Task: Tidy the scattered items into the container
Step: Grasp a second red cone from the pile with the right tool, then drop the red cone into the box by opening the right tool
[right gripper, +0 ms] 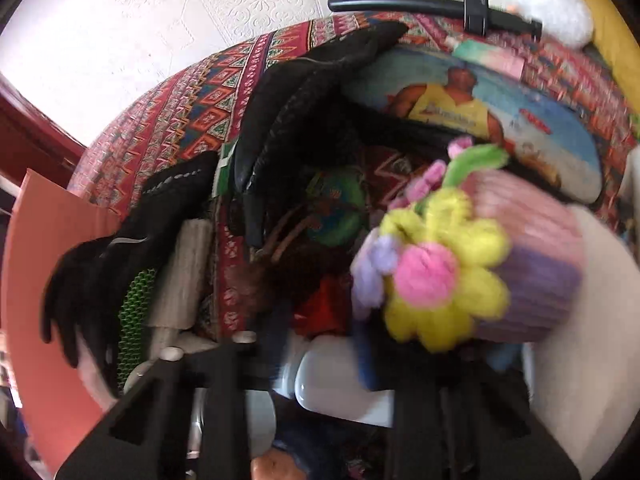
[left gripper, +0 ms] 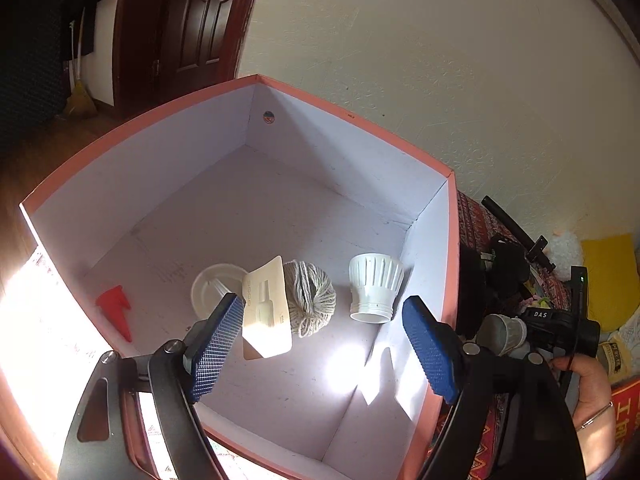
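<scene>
The container is a pink-rimmed box [left gripper: 352, 118] with a white inside. On its floor lie a red cone [left gripper: 116, 304], a white round lid [left gripper: 212, 286], a ball of twine [left gripper: 312, 300] and a white ribbed bulb housing [left gripper: 374, 286]. My left gripper [left gripper: 322, 308] hangs open over the box; a cream card [left gripper: 266, 308] is beside its left pad, not gripped. In the blurred right wrist view my right gripper [right gripper: 320, 360] is closed around a white plastic piece [right gripper: 340, 384] low over the cluttered cloth. That piece [left gripper: 502, 334] also shows outside the box.
On the patterned cloth [right gripper: 180, 120] right of the box lie black gloves [right gripper: 304, 92], a knitted cup with yarn flowers [right gripper: 460, 264], a printed picture pad [right gripper: 540, 128] and a black rod [right gripper: 420, 4]. The box's outer wall [right gripper: 48, 280] stands at left. A hand [left gripper: 588, 384] holds the right tool.
</scene>
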Tool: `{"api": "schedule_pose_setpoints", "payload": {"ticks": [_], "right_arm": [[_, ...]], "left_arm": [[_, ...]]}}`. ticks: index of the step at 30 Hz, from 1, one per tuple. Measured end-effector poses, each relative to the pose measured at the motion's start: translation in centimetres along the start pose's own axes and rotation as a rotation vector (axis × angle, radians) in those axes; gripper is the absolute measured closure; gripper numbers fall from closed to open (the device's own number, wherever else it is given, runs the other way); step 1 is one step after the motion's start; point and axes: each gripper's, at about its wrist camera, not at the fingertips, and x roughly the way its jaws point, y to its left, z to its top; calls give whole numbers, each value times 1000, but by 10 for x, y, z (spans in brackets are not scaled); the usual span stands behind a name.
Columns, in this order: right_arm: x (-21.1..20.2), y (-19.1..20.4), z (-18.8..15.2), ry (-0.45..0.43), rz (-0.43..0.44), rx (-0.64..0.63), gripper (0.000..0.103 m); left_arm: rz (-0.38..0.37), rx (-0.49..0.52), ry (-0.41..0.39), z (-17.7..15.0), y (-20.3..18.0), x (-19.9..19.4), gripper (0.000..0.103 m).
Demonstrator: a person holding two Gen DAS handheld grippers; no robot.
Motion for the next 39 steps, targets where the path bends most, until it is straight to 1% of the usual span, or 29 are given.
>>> {"api": "schedule_pose_setpoints", "payload": {"ticks": [1, 4, 6, 11, 15, 17, 19, 22, 24, 26, 27, 28, 29, 30, 32, 34, 36, 39], "right_arm": [[-5, -2, -4, 4, 44, 4, 89], [-31, -15, -13, -22, 162, 30, 92], [-51, -23, -20, -42, 233, 52, 93], [-102, -31, -28, -102, 329, 52, 93], [-146, -12, -28, -171, 400, 12, 93], [-169, 12, -29, -212, 449, -30, 93], [-193, 44, -34, -246, 509, -94, 93], [-220, 108, -43, -275, 599, -221, 93], [-228, 155, -49, -280, 646, -307, 93], [-230, 201, -56, -279, 689, -367, 93], [-228, 220, -59, -275, 695, -392, 89], [-224, 237, -61, -262, 694, -415, 75], [-222, 248, -64, -253, 691, -427, 66], [-220, 255, -67, -254, 687, -433, 50], [-220, 259, -69, -268, 683, -447, 48], [-220, 250, -67, -281, 679, -434, 48], [-220, 232, -63, -289, 661, -395, 48], [-216, 194, -55, -294, 609, -324, 48]], "left_arm": [[-3, -5, -1, 1, 2, 0, 22], [1, -25, -6, 2, 8, -1, 22], [-5, -40, -9, 3, 12, -3, 22], [0, -45, -12, 2, 14, -3, 22], [-9, -54, -12, 2, 15, -4, 22], [-17, -64, -12, 3, 17, -5, 22], [-19, -81, -15, 4, 19, -7, 22], [-1, -115, -45, 7, 28, -16, 22], [22, -133, -73, 12, 37, -23, 22], [37, -151, -99, 16, 45, -30, 22], [47, -159, -112, 17, 50, -34, 22], [54, -167, -122, 19, 54, -37, 22], [56, -177, -128, 19, 58, -39, 22], [55, -186, -130, 20, 63, -40, 22], [58, -199, -131, 22, 70, -41, 22], [59, -215, -130, 23, 77, -41, 22], [60, -230, -131, 23, 83, -42, 22], [64, -253, -136, 23, 91, -43, 22]]}}
